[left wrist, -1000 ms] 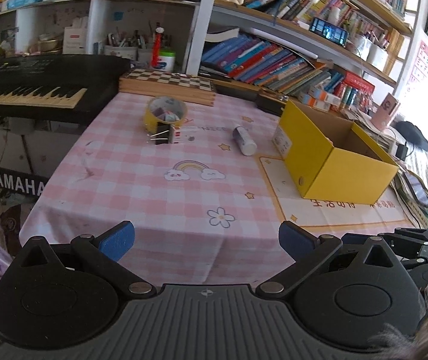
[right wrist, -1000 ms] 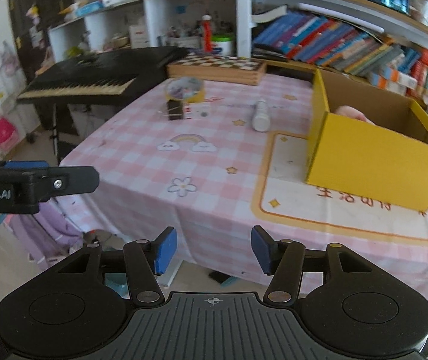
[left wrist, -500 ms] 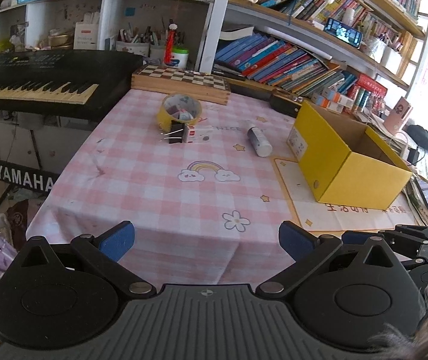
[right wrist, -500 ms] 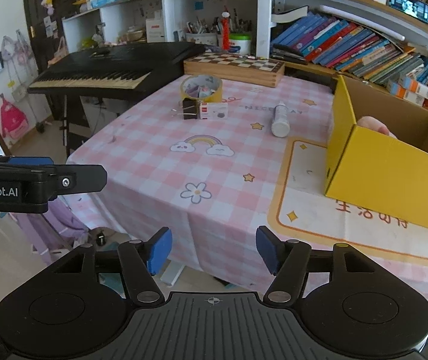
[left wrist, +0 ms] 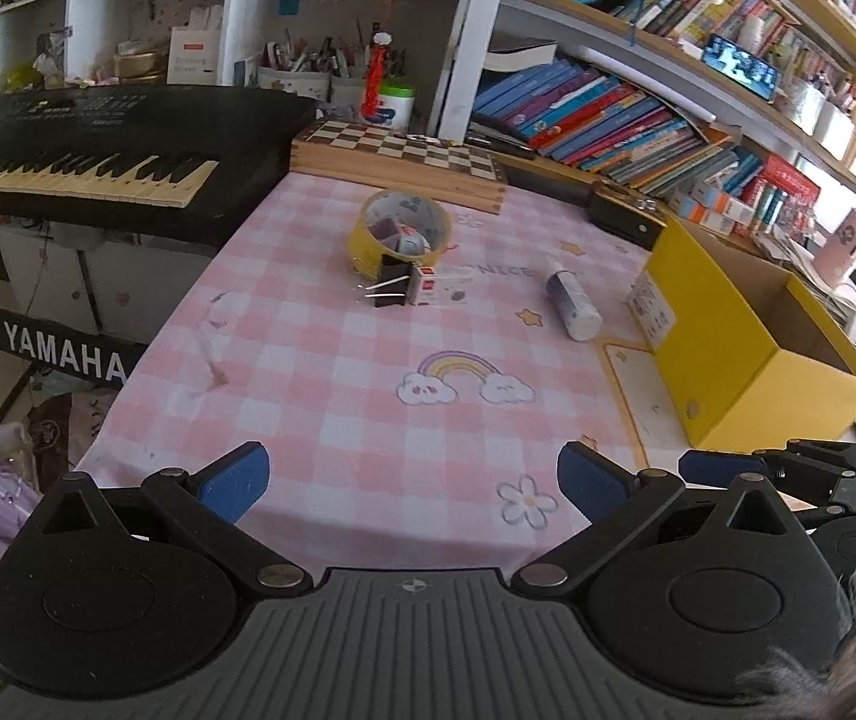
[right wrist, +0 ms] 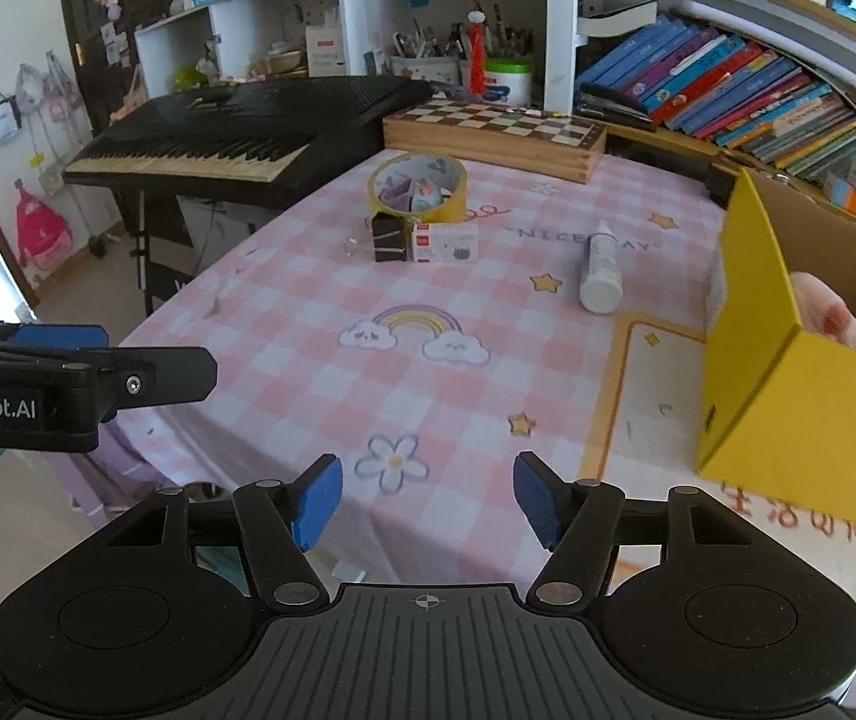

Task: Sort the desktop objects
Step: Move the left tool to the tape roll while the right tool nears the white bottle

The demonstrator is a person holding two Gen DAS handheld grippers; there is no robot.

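Note:
On the pink checked tablecloth [left wrist: 320, 372] lie a yellow tape roll [left wrist: 399, 233] with small items inside, a black binder clip [left wrist: 393, 289], a small white box [left wrist: 442, 288] and a white bottle [left wrist: 573, 306] on its side. An open yellow cardboard box [left wrist: 745, 336] stands at the right. The same things show in the right wrist view: tape roll [right wrist: 417, 186], binder clip [right wrist: 389, 238], white box [right wrist: 445, 243], bottle [right wrist: 601, 273], yellow box [right wrist: 787, 360]. My left gripper [left wrist: 410, 480] is open and empty over the table's near edge. My right gripper [right wrist: 428, 495] is open and empty, also at the near edge.
A black Yamaha keyboard [left wrist: 86, 144] stands left of the table. A wooden chessboard box [left wrist: 404, 159] lies at the table's far edge. Bookshelves [left wrist: 637, 114] fill the back. A pink object [right wrist: 826, 315] lies inside the yellow box.
Both grippers have moved forward toward the table; the objects appear larger and closer. Both stay open and empty.

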